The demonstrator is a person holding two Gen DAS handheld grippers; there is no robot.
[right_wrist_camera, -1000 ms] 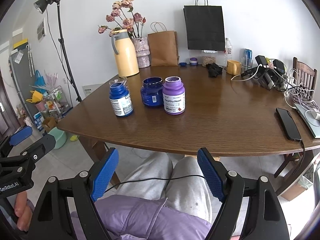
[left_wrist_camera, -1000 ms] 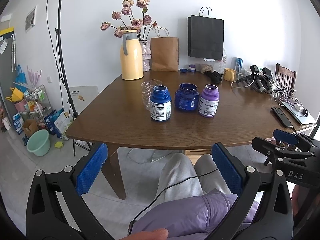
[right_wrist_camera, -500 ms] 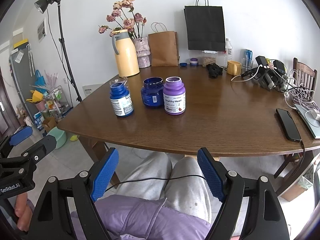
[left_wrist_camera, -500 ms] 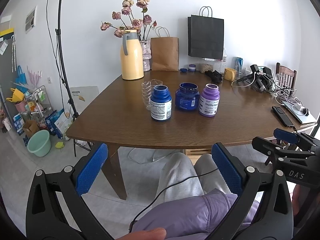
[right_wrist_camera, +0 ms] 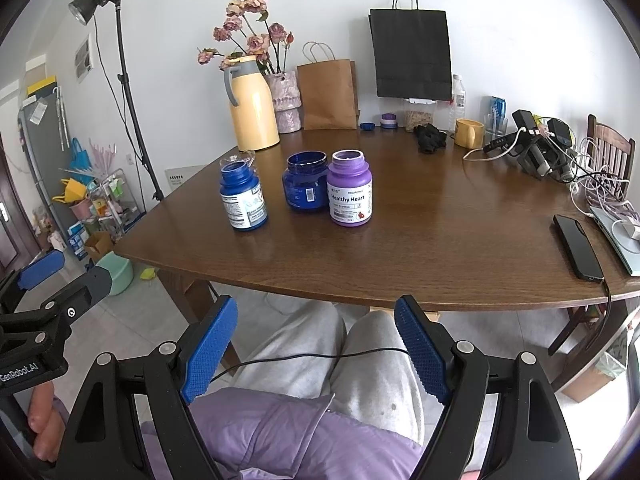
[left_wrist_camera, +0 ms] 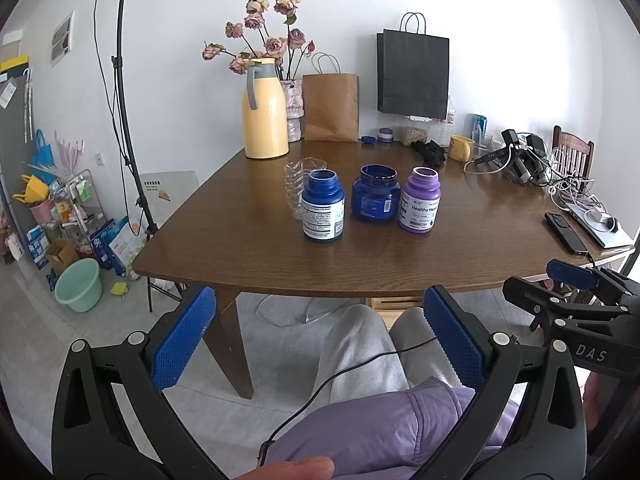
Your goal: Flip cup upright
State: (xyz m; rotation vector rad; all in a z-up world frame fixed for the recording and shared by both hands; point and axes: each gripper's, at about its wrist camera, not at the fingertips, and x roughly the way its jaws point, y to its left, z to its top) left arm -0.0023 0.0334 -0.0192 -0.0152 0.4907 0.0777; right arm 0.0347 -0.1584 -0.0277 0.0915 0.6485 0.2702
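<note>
A clear ribbed plastic cup (left_wrist_camera: pixel 295 186) stands on the brown table (left_wrist_camera: pixel 240 248), just behind and left of a blue bottle (left_wrist_camera: pixel 323 206) that hides part of it. I cannot tell which end of it is up. From the right wrist only its top edge (right_wrist_camera: pixel 241 157) peeks over the bottle. My left gripper (left_wrist_camera: pixel 318 320) is open, with nothing between its blue pads (left_wrist_camera: pixel 184 342). It hangs over the person's lap, short of the table's front edge. My right gripper (right_wrist_camera: pixel 316 320) is open too, equally low and far from the cup.
A dark blue jar (left_wrist_camera: pixel 375 199) and a purple bottle (left_wrist_camera: pixel 420 206) stand right of the blue bottle. At the back are a yellow thermos (left_wrist_camera: pixel 265 114), paper bags and a yellow mug (left_wrist_camera: pixel 462 148). A phone (right_wrist_camera: pixel 578 246), laptop and cables occupy the right side.
</note>
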